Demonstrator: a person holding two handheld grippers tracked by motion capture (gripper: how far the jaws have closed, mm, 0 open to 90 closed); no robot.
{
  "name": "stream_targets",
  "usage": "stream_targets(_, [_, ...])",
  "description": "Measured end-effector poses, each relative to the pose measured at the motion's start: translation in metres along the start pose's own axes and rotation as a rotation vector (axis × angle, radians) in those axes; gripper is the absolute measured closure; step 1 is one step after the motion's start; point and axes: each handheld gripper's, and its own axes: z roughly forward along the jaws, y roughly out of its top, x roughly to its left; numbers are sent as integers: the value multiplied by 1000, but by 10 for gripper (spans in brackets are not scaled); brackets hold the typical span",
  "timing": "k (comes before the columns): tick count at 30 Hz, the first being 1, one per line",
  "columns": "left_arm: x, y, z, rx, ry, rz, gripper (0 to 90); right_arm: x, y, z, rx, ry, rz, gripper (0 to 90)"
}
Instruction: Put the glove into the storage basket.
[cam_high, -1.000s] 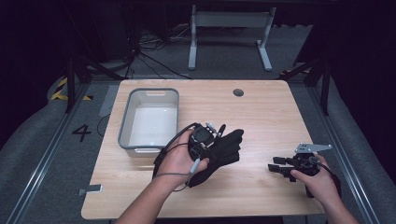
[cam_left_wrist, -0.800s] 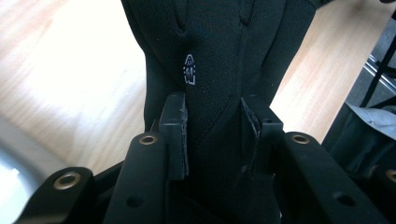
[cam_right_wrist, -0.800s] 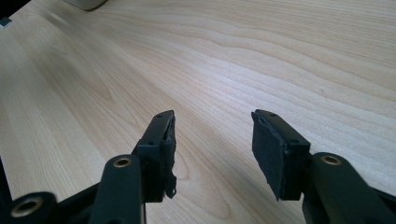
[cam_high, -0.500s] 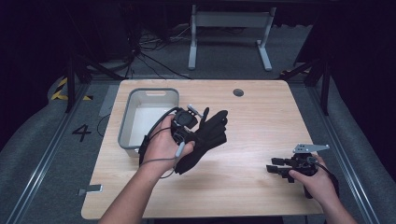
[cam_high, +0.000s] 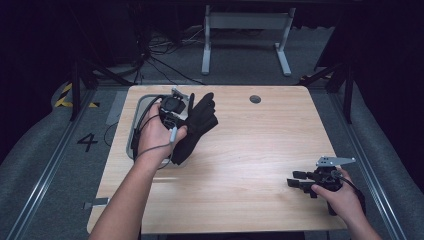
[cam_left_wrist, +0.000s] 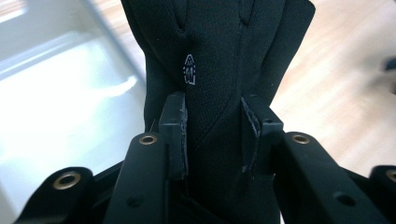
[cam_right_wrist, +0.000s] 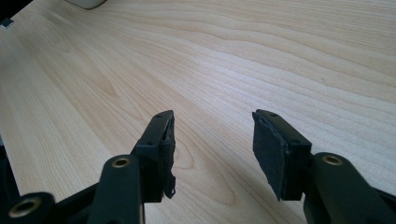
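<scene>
A black glove (cam_high: 201, 119) hangs from my left gripper (cam_high: 186, 116), which is shut on its cuff end, fingers of the glove pointing away from me. In the left gripper view the two pads press on the glove (cam_left_wrist: 219, 56) from both sides, my left gripper (cam_left_wrist: 212, 130) holding it above the right edge of the pale grey bin (cam_left_wrist: 56, 107). My right gripper (cam_high: 294, 179) rests low at the table's front right, open. Nothing but bare wood lies between the jaws of my right gripper (cam_right_wrist: 212, 140).
The grey bin (cam_high: 145, 98) stands at the table's left side, partly hidden by my left hand and the cable. A small dark round hole (cam_high: 255, 99) sits near the far edge of the wooden table (cam_high: 260, 150). A corner of the bin (cam_right_wrist: 86, 3) shows far off.
My left hand has carried the glove left and away from me, rising a little, from the table's middle to over the bin's right edge. The right gripper has stayed put.
</scene>
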Motion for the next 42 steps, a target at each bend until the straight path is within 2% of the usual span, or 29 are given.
stream_targets(8, [32,5,11,-9,53,-144,654,1,0,2,8,0,-3,486])
stream_targets(14, [49,7,20,-11,116,-200,653,1,-1,4,13,6,-9,483])
stream_targets(18, [60,7,26,-15,134,-252,653,0,-2,4,15,3,-10,481])
stream_targets(23, [69,7,33,-16,150,-278,651,1,-2,5,15,6,-12,474])
stream_targets(28, [76,8,44,30,175,-285,650,-1,-2,5,16,11,-15,472])
stream_targets(33, [84,8,56,63,171,-317,646,-2,-2,5,17,7,-15,467])
stream_targets(37, [88,8,65,100,173,-321,645,-3,-2,4,13,6,-15,458])
stream_targets(42, [95,4,74,143,170,-347,644,-4,-1,3,9,5,-15,459])
